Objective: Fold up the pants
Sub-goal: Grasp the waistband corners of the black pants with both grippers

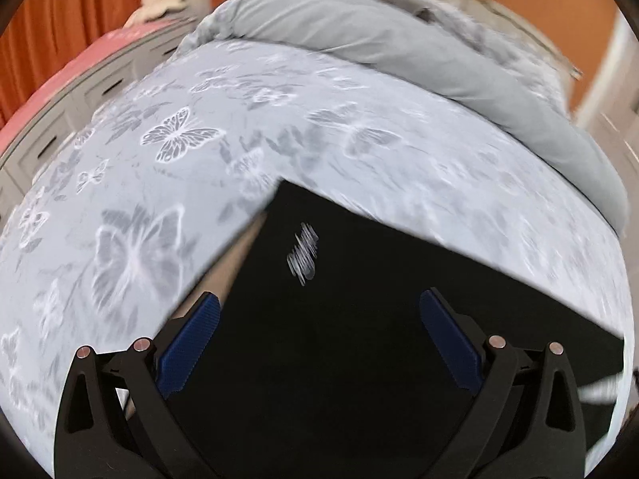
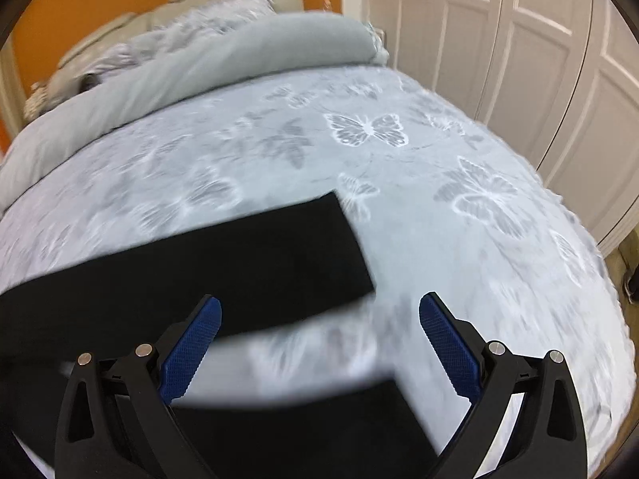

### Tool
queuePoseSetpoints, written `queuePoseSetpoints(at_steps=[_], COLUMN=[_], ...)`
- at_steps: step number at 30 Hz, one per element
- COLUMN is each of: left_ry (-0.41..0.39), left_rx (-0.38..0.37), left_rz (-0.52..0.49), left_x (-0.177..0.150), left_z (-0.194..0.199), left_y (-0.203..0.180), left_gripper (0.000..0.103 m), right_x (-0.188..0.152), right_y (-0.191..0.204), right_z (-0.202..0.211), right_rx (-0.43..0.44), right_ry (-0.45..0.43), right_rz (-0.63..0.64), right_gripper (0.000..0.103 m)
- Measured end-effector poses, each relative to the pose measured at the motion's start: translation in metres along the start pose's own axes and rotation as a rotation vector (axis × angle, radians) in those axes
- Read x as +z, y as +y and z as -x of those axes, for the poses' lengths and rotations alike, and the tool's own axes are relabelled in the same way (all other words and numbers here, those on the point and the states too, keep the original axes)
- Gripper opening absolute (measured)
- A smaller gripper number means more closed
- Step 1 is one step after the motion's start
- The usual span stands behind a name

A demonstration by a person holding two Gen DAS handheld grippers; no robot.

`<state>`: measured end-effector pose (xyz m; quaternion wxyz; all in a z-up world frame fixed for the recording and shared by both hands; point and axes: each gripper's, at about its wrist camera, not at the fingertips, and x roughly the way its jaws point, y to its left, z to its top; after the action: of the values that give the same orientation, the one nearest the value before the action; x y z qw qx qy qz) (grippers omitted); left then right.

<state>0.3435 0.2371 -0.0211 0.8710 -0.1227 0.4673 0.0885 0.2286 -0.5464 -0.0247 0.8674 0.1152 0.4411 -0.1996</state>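
While both the left gripper (image 1: 319,311) and right gripper (image 2: 319,315) hover spread wide, the black pants (image 2: 191,255) lie flat on the butterfly-print bed (image 2: 439,239), their long axis running crosswise below the grey pillow (image 2: 259,48).

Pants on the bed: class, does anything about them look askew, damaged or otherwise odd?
Nothing stands out. The black pants lie flat on the butterfly bedspread with straight edges, no tear visible. Both grippers, left and right, are open above them. Motion blur hides fine detail.
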Motion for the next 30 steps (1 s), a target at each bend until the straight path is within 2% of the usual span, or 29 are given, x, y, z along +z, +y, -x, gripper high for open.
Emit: queuePoseSetpoints(at_steps=[3, 5, 8, 9, 11, 12, 13, 14, 15, 16, 17, 18, 19, 21, 26, 28, 30], left_ry=[0.062, 0.105, 0.195, 0.206, 0.164, 0.151, 0.135, 0.133, 0.138, 0.132, 0.112, 0.076, 0.027, -0.052, -0.143, -0.188, -0.202], left_rx=[0.038, 0.06, -0.015, -0.004, 0.057, 0.077, 0.08, 0.044, 0.004, -0.022, -0.025, 0.009, 0.007, -0.058, -0.183, -0.231, -0.249], left_rz=[-0.009, -0.004, 0.019, 0.008, -0.079, -0.111, -0.117, -0.111, -0.096, -0.071, -0.066, -0.07, -0.075, -0.049, -0.05, -0.066, -0.077], left_x=[0.03, 0.035, 0.038, 0.039, 0.038, 0.04, 0.042, 0.045, 0.047, 0.049, 0.05, 0.05, 0.049, 0.045, 0.02, -0.003, -0.021], left_z=[-0.055, -0.08, -0.117, -0.125, -0.128, -0.129, -0.126, -0.123, -0.119, -0.111, -0.102, -0.093, -0.076, -0.039, 0.044, 0.082, 0.102], left_y=[0.007, 0.006, 0.007, 0.005, -0.009, -0.014, -0.016, -0.016, -0.015, -0.015, -0.015, -0.017, -0.017, -0.007, 0.018, 0.032, 0.044], left_gripper=[0.098, 0.098, 0.098, 0.098, 0.098, 0.086, 0.069, 0.058, 0.034, 0.019, 0.015, 0.007, 0.007, 0.007, 0.007, 0.007, 0.007], right_x=[0.023, 0.033, 0.037, 0.037, 0.036, 0.035, 0.035, 0.036, 0.038, 0.039, 0.041, 0.042, 0.043, 0.041, 0.02, 0.007, -0.017], right_y=[-0.004, -0.002, 0.005, 0.009, 0.015, 0.019, 0.021, 0.021, 0.016, 0.012, 0.012, 0.014, 0.016, 0.017, 0.006, 0.0, -0.011], right_z=[-0.044, -0.073, -0.096, -0.105, -0.111, -0.111, -0.109, -0.105, -0.099, -0.092, -0.077, -0.066, -0.053, -0.018, 0.068, 0.092, 0.115], right_rx=[0.02, 0.02, 0.009, 0.024, 0.03, 0.024, 0.025, 0.033, 0.063, 0.094, 0.103, 0.106, 0.117, 0.144, 0.201, 0.217, 0.233], right_ry=[0.048, 0.085, 0.126, 0.134, 0.127, 0.112, 0.095, 0.083, 0.072, 0.055, 0.005, -0.024, -0.057, -0.125, -0.253, -0.28, -0.288], right_rz=[-0.003, 0.008, 0.017, 0.016, 0.035, 0.052, 0.058, 0.055, 0.023, -0.003, -0.001, 0.012, 0.026, 0.051, 0.134, 0.167, 0.206], right_gripper=[0.098, 0.098, 0.098, 0.096, 0.089, 0.079, 0.057, 0.039, 0.01, 0.011, 0.011, 0.01, 0.01, 0.01, 0.01, 0.01, 0.01])
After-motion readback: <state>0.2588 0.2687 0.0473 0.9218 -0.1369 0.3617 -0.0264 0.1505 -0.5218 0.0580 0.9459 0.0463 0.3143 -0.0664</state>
